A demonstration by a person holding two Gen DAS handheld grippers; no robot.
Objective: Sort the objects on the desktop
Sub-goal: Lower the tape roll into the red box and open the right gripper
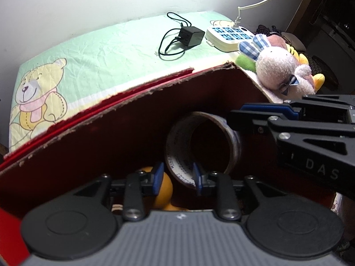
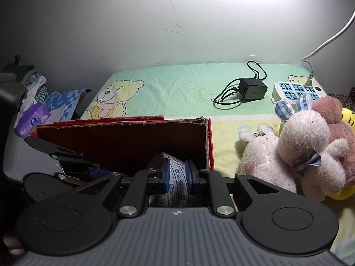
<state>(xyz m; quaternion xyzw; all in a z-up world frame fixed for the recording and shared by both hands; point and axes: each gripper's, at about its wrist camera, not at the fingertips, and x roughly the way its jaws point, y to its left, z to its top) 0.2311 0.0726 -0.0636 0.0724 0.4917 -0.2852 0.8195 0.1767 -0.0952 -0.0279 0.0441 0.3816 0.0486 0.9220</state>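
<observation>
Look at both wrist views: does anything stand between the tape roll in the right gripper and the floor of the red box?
Nothing visible does. The right gripper holds the tape roll already inside the red box. An orange ball lies low to one side. The floor directly under the roll is hidden.

The roll of tape (image 1: 200, 146) is sitting half buried in the red box (image 1: 124, 119), and its print is coming out too blurry to read from the left wrist. The right tongs (image 2: 177, 173) are covering most of it in the other view. An orange round thing (image 1: 163, 190) is peeking out behind the left tongs (image 1: 177, 177), can't tell what it is. The white cable (image 2: 328, 40) is running off the frame edge, and the yellow plush (image 2: 348, 115) is getting cut off too.
</observation>
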